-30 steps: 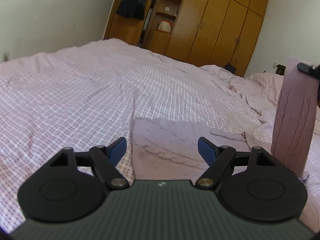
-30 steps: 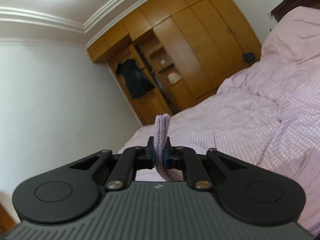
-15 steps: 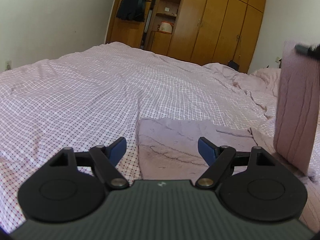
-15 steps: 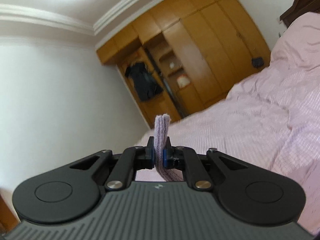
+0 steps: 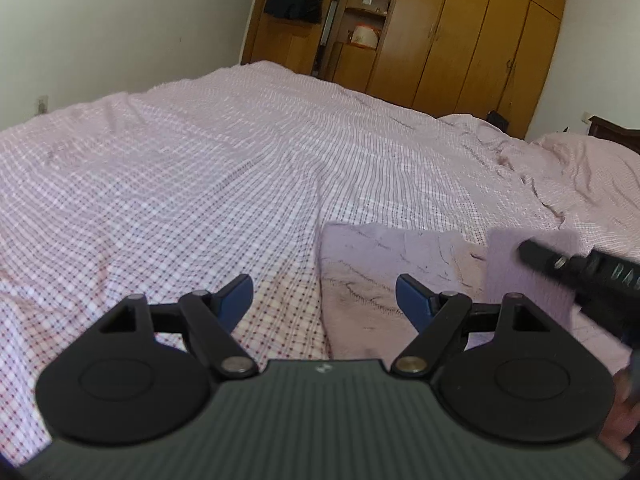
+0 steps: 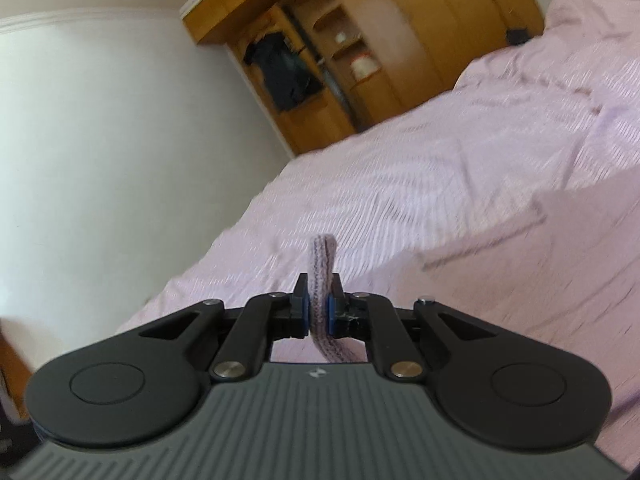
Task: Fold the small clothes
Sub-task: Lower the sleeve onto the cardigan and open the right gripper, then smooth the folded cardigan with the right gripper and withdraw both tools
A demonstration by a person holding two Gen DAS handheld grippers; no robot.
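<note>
right gripper (image 6: 319,310) is clamped on a folded edge of the lilac garment (image 5: 384,276). a second ago it held that flap up high, now it's swung down low over the flat part on the bed (image 5: 200,184), at about 3 o'clock in the left view. so the fold looks nearly laid. left gripper (image 5: 324,298) hangs with jaws apart, empty, garment at its 1 o'clock.

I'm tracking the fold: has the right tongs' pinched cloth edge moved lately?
Yes. The right tongs carried the cloth edge down, from wardrobe height onto the bed.
</note>
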